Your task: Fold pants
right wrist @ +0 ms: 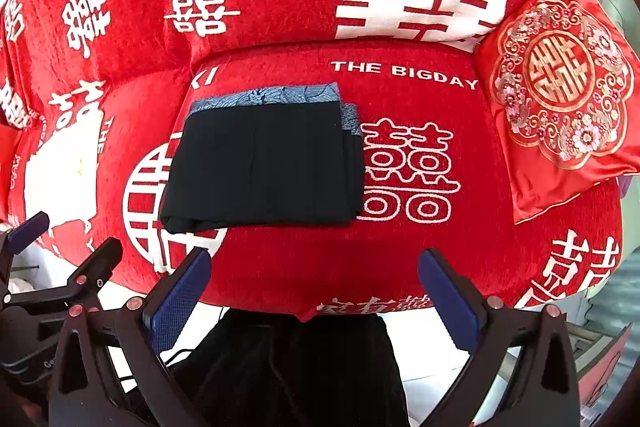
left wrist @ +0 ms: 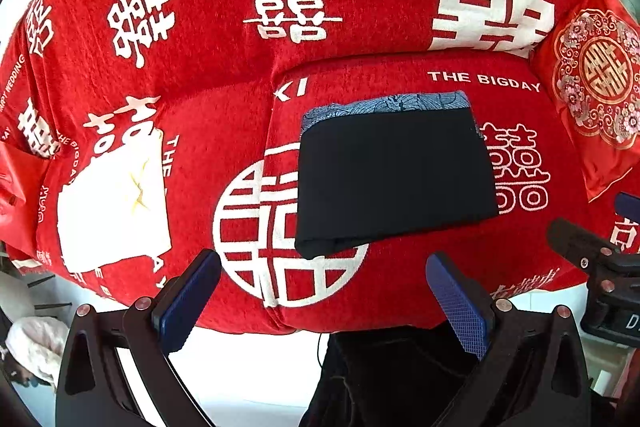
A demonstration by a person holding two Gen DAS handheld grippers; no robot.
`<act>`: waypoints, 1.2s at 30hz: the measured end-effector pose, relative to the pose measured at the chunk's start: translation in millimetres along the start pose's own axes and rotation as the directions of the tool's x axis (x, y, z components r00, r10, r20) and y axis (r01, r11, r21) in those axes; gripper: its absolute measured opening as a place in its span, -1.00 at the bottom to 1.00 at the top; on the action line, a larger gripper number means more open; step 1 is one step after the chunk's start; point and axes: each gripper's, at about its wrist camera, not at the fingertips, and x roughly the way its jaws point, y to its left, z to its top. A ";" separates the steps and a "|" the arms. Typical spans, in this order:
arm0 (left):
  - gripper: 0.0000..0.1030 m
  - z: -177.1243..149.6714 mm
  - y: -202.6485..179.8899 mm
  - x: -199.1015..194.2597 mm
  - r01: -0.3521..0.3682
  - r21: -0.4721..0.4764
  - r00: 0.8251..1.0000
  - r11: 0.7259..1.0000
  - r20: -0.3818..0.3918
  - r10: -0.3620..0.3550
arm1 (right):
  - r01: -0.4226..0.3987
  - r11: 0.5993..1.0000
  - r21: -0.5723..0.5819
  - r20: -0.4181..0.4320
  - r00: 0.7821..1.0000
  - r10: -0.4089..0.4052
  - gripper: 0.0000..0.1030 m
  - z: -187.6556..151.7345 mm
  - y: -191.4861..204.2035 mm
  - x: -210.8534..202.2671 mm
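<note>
Fingers first: the left gripper (left wrist: 324, 303) hangs with its blue pads spread wide and nothing between them, and the right gripper (right wrist: 314, 301) beside it is just as wide and just as empty. Both sit off the front edge of the seat, above what looks like a dark trouser leg of the person holding them.

Beyond the fingertips lie the pants (left wrist: 394, 173), black, folded down to a compact rectangle on the red wedding sofa cover (left wrist: 208, 39). A blue patterned band, probably the waistband or lining, shows along the far edge. The bundle's long axis runs left to right across the seat, crosswise to both grippers. From the left wrist it lies ahead and a little to the right; from the right wrist the pants (right wrist: 266, 163) lie ahead and to the left. So the bundle sits roughly between the two tools, neither one clearly nearer.

To my eye the folding looks finished or nearly so; any further move would be a reach straight forward to the near folded edge.

The right wrist view shows stacked layers at the bundle's right end and a full embroidered red cushion (right wrist: 560, 87) against the armrest. The left wrist view alone shows a pale folded cloth (left wrist: 114, 207) well apart to the left, and the neighbouring gripper at its right margin.
</note>
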 end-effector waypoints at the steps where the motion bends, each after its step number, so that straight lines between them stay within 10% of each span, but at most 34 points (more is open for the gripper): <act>1: 1.00 0.3 0.4 -0.3 -0.002 -0.004 1.000 1.000 0.001 0.002 | 0.003 1.000 -0.006 0.001 1.000 -0.003 1.00 0.3 1.2 -0.1; 36: 1.00 11.6 0.6 2.1 -0.009 -0.030 1.000 1.000 0.009 0.009 | 0.011 1.000 -0.019 -0.007 1.000 -0.012 1.00 10.6 7.3 4.5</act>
